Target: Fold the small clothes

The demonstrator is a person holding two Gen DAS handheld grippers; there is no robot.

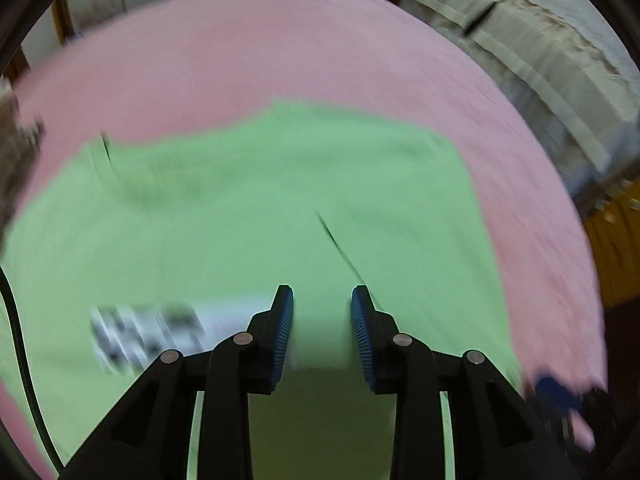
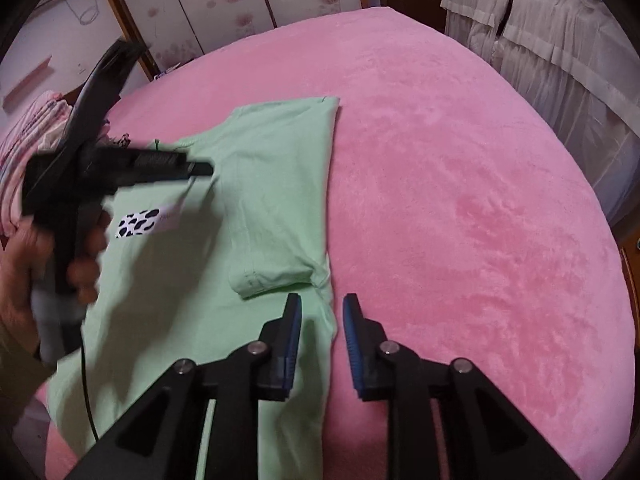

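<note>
A light green T-shirt [image 2: 276, 184] with a white patch of black spots [image 2: 138, 223] lies flat on the pink blanket [image 2: 460, 184]. Its right side and sleeve are folded inward. My right gripper [image 2: 322, 308] is open and empty, hovering over the shirt's right folded edge. My left gripper [image 1: 322, 300] is open and empty above the shirt [image 1: 280, 200], near the spotted patch [image 1: 148, 334]; this view is motion-blurred. The left gripper body also shows in the right wrist view [image 2: 120, 168], held in a hand above the shirt's left side.
The pink blanket [image 1: 280, 48] covers a bed. A cream frilled cover [image 2: 560, 48] stands at the far right. Floral panel doors [image 2: 240, 4] are behind the bed. Pink striped fabric [image 2: 24, 140] lies at the far left.
</note>
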